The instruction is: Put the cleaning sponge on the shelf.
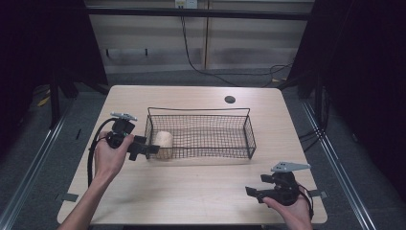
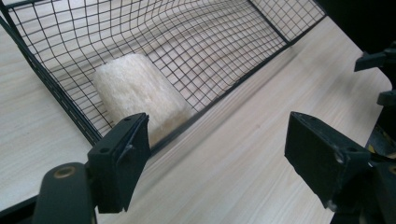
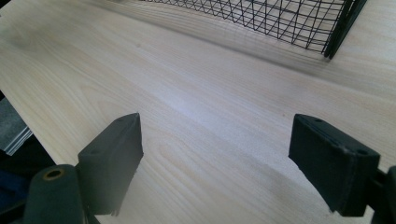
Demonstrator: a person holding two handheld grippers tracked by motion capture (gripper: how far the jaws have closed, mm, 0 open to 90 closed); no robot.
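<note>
Black wire-mesh basket (image 1: 249, 132) on pale woodgrain tabletop (image 1: 191, 191), holding a fuzzy cream cylinder (image 1: 163, 143). Left gripper (image 1: 146, 149) and right gripper (image 1: 253, 192): jaws apart, empty.

high view: fixed overhead at the near edge, angled forward and down, whole worktop (image 1: 191, 191) in frame. left gripper view: low and close, aimed into the wire basket (image 2: 224, 42) left end. right gripper view: low over bare worktop, catching the same basket's near corner.
</note>
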